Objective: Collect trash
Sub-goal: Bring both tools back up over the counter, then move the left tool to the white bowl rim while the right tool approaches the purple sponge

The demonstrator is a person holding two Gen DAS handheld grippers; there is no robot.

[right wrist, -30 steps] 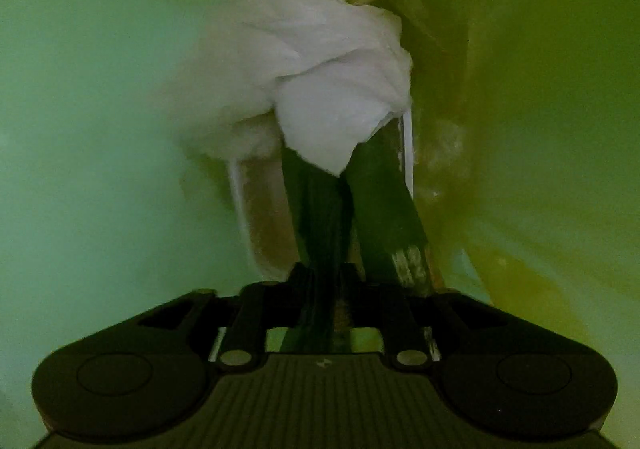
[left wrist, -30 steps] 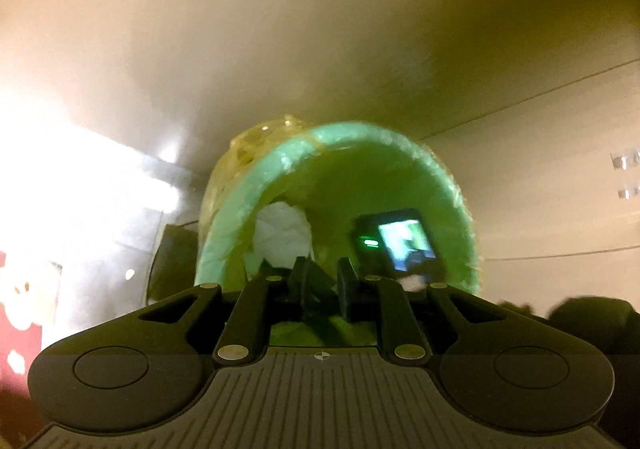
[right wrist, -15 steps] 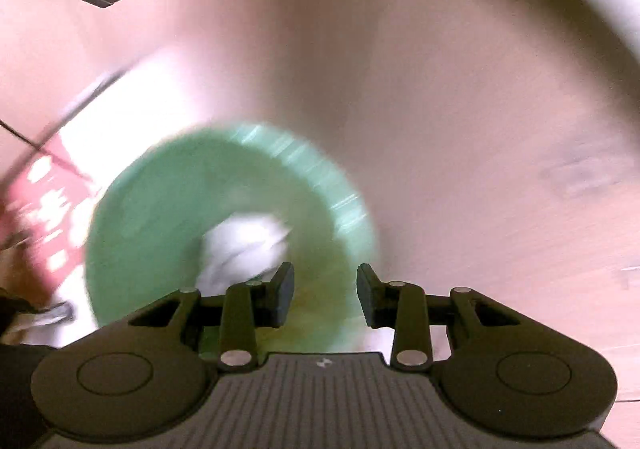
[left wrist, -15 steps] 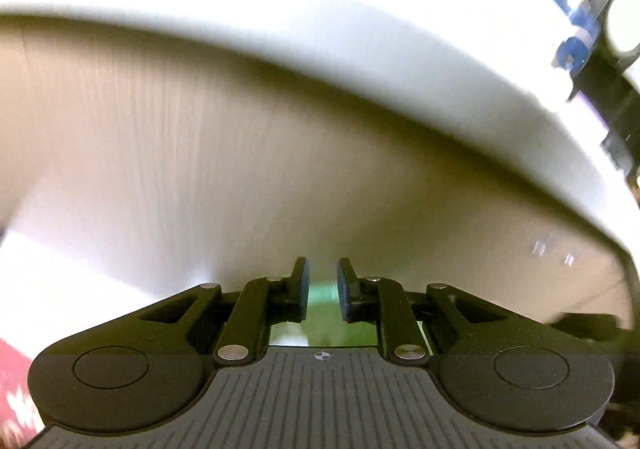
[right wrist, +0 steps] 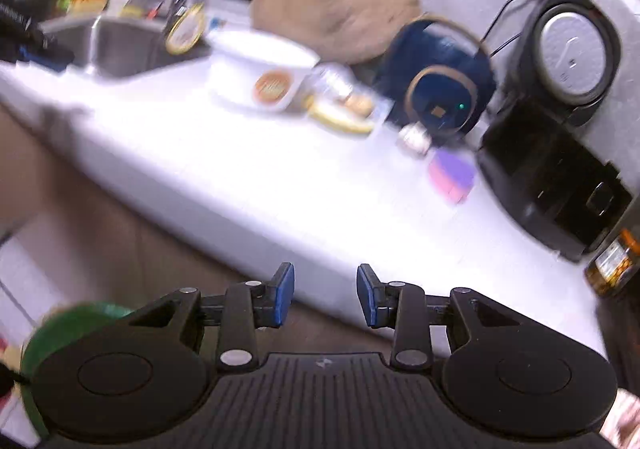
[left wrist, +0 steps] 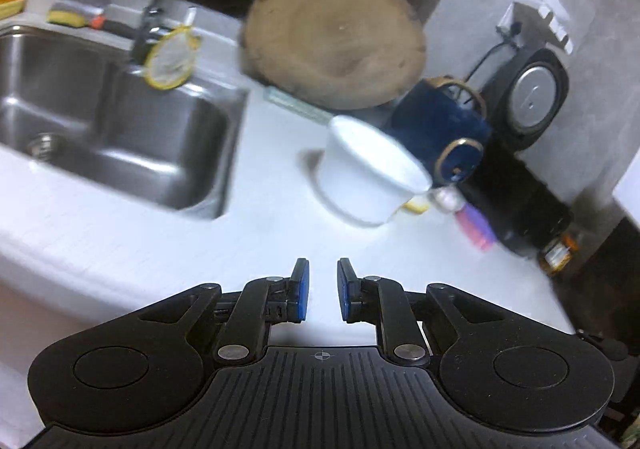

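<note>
**Both grippers empty above the counter's front edge**

I am holding the left gripper over the white countertop; its blue pads are standing a little apart with nothing between them. The right gripper is hanging just off the counter's front edge, its jaws parted wider and also gripping nothing.

Ahead of both I am seeing a broad bare stretch of counter before the clutter begins. To the left the steel sink is cutting into the surface, its near corner rim close to my left lane. To the right a black appliance is closing off that side, and a round wooden board is leaning at the back.

The trash is sitting mid-counter: a white paper tub, a yellow-rimmed wrapper just beside it, a small crumpled scrap and a pink-and-purple piece near the appliance. A dark blue round device is standing behind them.

Only the right view is showing me the cabinet front below the edge and the green bin rim at lower left. Only the left view is showing the sink basin fully, with a yellow sponge behind it.
</note>
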